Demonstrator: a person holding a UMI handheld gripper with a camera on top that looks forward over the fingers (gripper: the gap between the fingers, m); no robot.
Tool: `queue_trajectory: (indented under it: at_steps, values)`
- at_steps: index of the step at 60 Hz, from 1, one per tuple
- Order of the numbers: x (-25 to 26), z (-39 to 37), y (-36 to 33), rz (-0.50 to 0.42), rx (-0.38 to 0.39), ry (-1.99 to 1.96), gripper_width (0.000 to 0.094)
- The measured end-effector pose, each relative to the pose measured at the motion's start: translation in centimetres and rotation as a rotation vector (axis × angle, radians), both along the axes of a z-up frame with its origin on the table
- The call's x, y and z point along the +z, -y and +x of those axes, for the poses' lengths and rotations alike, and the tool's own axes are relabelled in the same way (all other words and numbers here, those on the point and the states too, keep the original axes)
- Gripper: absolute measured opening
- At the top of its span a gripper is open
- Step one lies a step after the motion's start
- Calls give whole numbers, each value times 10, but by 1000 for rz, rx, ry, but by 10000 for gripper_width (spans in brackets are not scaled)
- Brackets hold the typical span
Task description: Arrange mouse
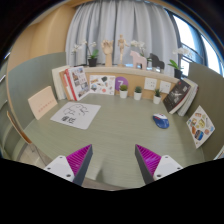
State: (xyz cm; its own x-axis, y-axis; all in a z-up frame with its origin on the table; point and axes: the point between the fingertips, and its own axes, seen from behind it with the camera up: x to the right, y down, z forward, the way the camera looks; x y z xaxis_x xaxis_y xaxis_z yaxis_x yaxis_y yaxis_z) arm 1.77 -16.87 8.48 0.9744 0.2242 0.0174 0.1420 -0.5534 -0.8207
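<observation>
Nearest the camera, the hand-held gripper (113, 160) is held with its fingers apart and empty, raised above the counter (120, 130), presumably for an approach. Farther ahead to the right, well apart from them, the mouse (161, 121) lies near a booklet (199, 126); papers (76, 115) lie left.

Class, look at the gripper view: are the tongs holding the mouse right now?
No. The tongs are open and empty, and the mouse lies on the table well beyond them.
</observation>
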Motion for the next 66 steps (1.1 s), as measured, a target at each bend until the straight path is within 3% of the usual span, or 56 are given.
queue_trajectory:
  at_steps: [12,20,36,53,58,66]
  values:
    - [-45,121,-72,-46,-154,44,862]
    - [-64,177,-128,-77,-215,67,860]
    - [-86,225,-226,-110,-227,86,861]
    - [-89,236,-283,-150,-235,43,858]
    - [-92,237,-289,-174,-255,10,814]
    - [-95,235,-295,-176,-280,-12,645]
